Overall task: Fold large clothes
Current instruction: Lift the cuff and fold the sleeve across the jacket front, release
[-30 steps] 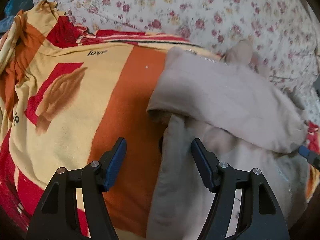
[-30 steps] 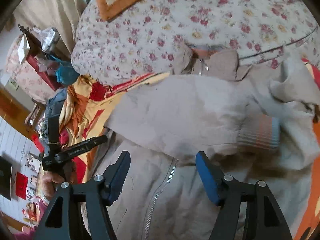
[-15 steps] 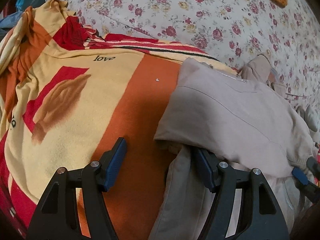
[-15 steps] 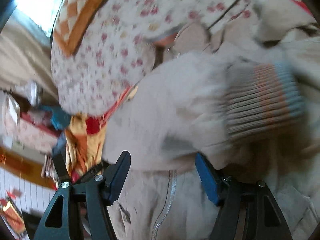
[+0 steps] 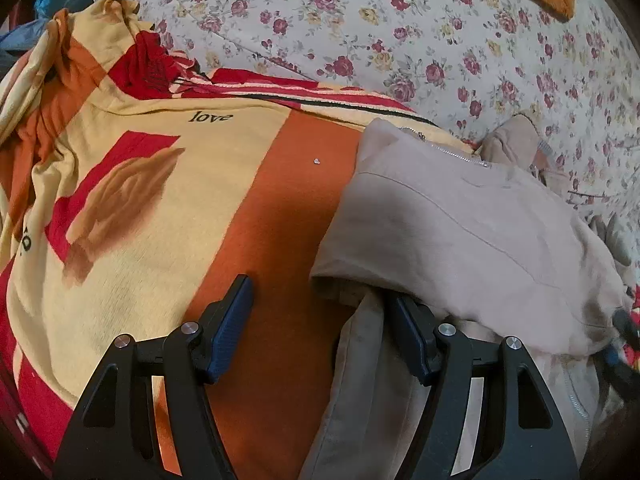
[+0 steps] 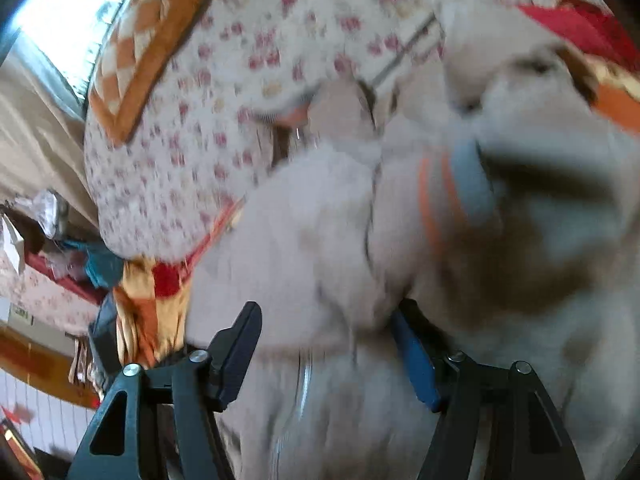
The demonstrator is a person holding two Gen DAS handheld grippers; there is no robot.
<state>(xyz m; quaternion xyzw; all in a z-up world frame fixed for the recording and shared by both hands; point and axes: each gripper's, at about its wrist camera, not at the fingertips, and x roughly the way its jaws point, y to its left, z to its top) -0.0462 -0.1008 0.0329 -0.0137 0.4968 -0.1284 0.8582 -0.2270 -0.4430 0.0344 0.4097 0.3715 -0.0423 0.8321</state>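
Jacket (image 6: 320,240) blurred, cuff (image 6: 460,192) smeared, folded flap (image 5: 460,232) hiding fingertip

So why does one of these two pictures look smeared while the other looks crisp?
Right wrist view: motion blur smears the beige jacket and floral quilt, with window glare top left. Left wrist view: sharp, "love" readable on the orange blanket; fisheye bending darkens the corners.

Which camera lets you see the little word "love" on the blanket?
The left wrist view: the word "love" is sharp on the yellow and orange blanket. The right wrist view is blurred and shows only a crumpled corner of that blanket, with no word.
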